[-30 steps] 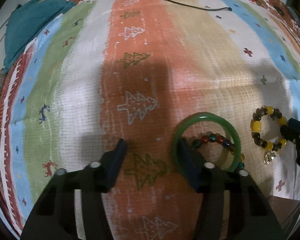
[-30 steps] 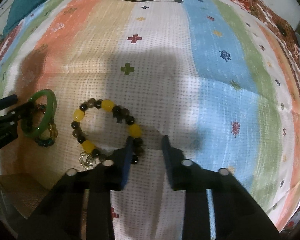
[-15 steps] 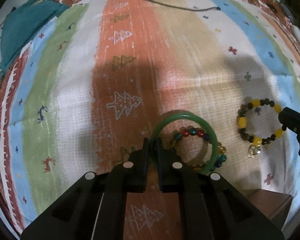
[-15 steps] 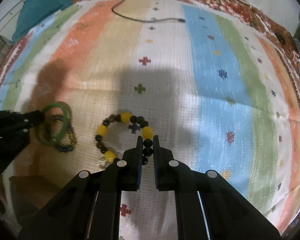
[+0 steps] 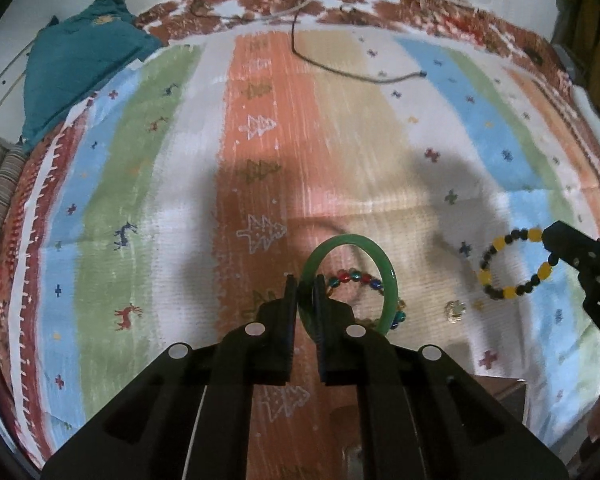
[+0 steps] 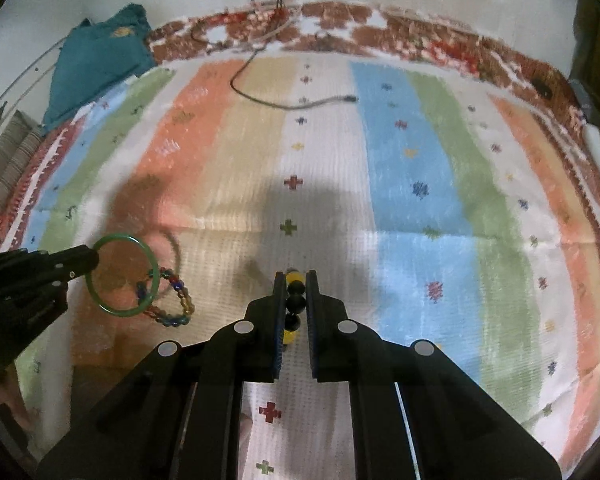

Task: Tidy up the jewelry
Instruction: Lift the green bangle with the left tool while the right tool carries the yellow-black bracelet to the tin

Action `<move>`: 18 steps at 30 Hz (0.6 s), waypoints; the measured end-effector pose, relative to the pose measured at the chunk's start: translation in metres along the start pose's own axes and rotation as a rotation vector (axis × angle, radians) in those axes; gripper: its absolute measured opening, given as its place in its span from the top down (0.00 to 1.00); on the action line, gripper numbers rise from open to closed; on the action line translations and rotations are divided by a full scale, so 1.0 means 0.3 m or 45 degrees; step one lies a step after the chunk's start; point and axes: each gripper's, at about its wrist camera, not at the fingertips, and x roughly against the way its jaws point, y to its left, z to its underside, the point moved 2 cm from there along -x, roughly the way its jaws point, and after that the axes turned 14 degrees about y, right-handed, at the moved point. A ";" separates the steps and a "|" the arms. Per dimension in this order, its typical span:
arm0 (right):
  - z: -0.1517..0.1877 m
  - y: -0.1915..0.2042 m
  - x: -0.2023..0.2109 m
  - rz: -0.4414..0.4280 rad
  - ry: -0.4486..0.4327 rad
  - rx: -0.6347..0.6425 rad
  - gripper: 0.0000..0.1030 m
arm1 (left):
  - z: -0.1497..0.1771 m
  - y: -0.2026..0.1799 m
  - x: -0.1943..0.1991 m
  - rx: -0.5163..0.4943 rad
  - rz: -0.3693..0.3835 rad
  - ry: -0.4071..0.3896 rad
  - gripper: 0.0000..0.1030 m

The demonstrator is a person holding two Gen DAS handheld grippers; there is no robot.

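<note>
My left gripper [image 5: 305, 286] is shut on the rim of a green bangle [image 5: 382, 258] and holds it lifted above the striped cloth; the bangle also shows in the right wrist view [image 6: 153, 266]. A multicoloured bead bracelet [image 5: 354, 276] lies on the cloth beneath it, also seen from the right wrist [image 6: 182, 300]. My right gripper [image 6: 294, 280] is shut on a yellow-and-black bead bracelet [image 6: 294, 300], which hangs lifted in the left wrist view [image 5: 512, 264]. Its small gold charm [image 5: 455, 309] hangs below.
A striped patterned cloth [image 5: 340, 140] covers the surface. A dark cable [image 5: 360, 76] lies at the far middle. A teal fabric bundle [image 5: 76, 64] sits far left. A brown box corner [image 5: 496, 400] shows near the front right.
Both grippers closed from open, the left on the green bangle and the right on the yellow-and-black bracelet, then lifted them off the cloth. The multicoloured bracelet stayed down.
</note>
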 end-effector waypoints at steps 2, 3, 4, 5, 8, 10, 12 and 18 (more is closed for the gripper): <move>0.009 0.002 0.018 -0.005 -0.017 0.002 0.90 | 0.009 0.002 0.031 0.003 0.020 -0.026 0.93; 0.014 0.003 0.025 -0.006 -0.026 0.006 0.90 | 0.006 0.007 0.037 0.004 0.027 -0.035 0.93; 0.018 0.004 0.033 -0.018 -0.031 0.014 0.90 | 0.013 0.008 0.054 0.004 0.042 -0.052 0.93; 0.022 0.009 0.044 -0.029 -0.042 0.021 0.90 | 0.014 0.009 0.059 0.005 0.052 -0.059 0.92; 0.030 0.019 0.085 -0.047 -0.096 0.035 0.90 | 0.026 0.011 0.088 0.014 0.075 -0.083 0.92; 0.038 0.026 0.108 -0.050 -0.122 0.040 0.90 | 0.033 0.010 0.105 0.013 0.092 -0.095 0.92; 0.046 0.032 0.134 -0.060 -0.147 0.046 0.90 | 0.039 0.007 0.119 0.012 0.099 -0.107 0.92; 0.082 0.033 0.187 -0.077 -0.190 0.045 0.90 | 0.073 -0.004 0.169 -0.002 0.116 -0.141 0.92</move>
